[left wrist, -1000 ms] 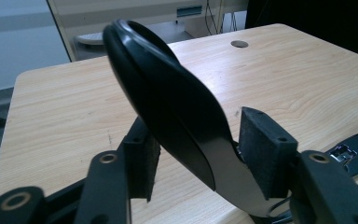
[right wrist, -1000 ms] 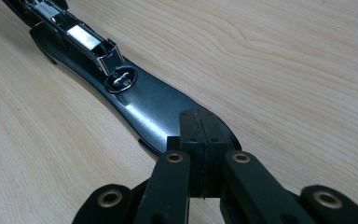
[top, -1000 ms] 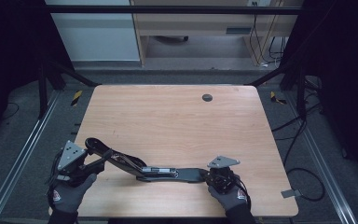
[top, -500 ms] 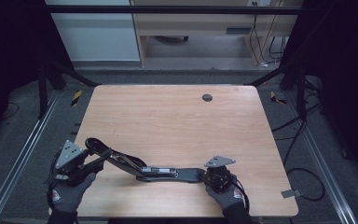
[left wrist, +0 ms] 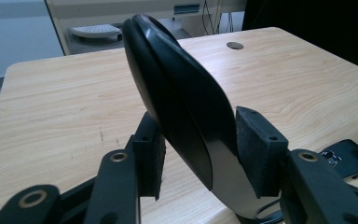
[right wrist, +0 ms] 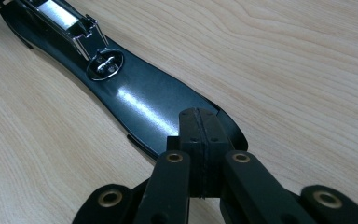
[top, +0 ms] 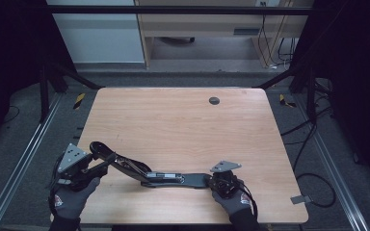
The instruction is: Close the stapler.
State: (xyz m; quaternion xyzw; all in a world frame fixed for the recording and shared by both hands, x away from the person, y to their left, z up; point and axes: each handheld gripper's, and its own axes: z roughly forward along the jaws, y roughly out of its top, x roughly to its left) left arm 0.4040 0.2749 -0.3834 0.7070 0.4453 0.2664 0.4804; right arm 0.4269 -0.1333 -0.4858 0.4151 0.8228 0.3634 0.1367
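Stapler (top: 149, 174) base tip under claw (right wrist: 199, 140).

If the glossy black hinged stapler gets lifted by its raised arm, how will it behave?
The glossy black hinged stapler would probably swing at its hinge, since its arm stands up while the base lies flat. Its shiny surface looks slippery. The metal parts suggest some weight, so the base may sag.
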